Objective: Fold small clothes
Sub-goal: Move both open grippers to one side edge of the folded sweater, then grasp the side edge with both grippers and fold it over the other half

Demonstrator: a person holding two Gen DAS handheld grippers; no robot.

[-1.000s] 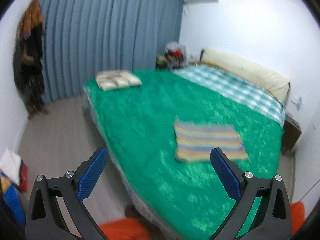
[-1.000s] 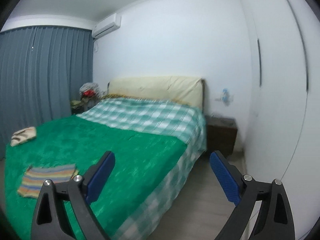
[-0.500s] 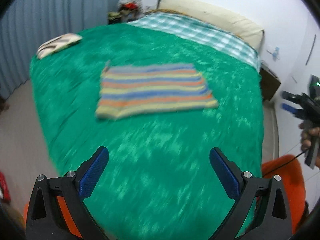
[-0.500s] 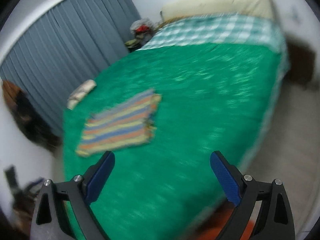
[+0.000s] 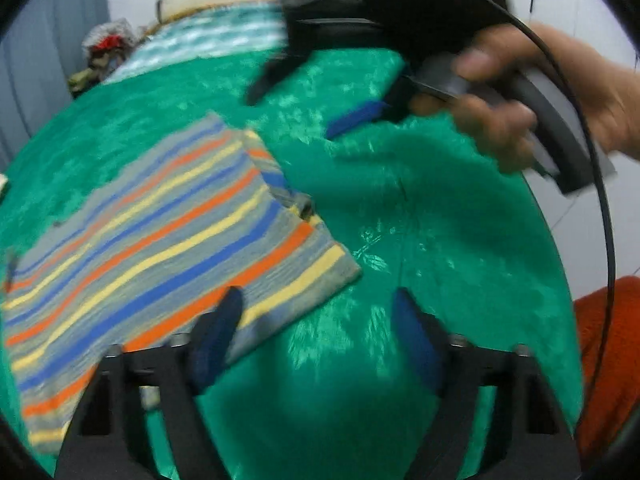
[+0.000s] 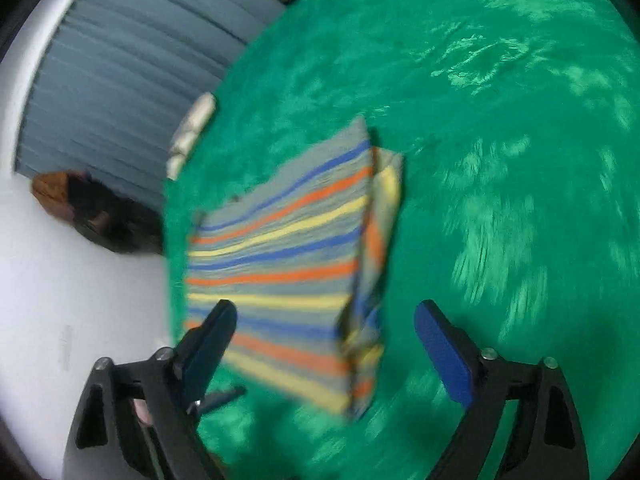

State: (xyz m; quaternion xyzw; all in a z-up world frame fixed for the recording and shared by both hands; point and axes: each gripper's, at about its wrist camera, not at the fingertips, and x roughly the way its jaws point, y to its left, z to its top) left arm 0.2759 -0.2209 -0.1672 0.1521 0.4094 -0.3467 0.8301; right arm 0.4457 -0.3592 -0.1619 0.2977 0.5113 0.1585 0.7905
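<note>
A small garment [image 5: 160, 240] striped in grey, blue, orange and yellow lies flat on the green blanket [image 5: 440, 240]. Its right part is folded over itself. My left gripper [image 5: 316, 320] hangs low over the garment's near right corner. Its jaws are closing, the corner lies by the left finger, and the pads do not press on it. In the right wrist view the garment [image 6: 280, 248] has its folded edge between the fingers of my right gripper [image 6: 326, 340]. Those jaws are closing too and are still wide. A hand [image 5: 500, 120] holds the right gripper beyond the garment.
A folded cream cloth [image 6: 192, 132] lies at the bed's far edge by the grey curtain [image 6: 140, 60]. A checked sheet [image 5: 208, 40] and a pile of things [image 5: 104, 48] are at the head. Something orange [image 5: 608, 360] sits beside the bed. Dark clothes [image 6: 100, 212] hang on the wall.
Both grippers have swung down from looking across the room to close above the striped garment. The left jaws have narrowed. The right gripper and its hand have moved across the left view.
</note>
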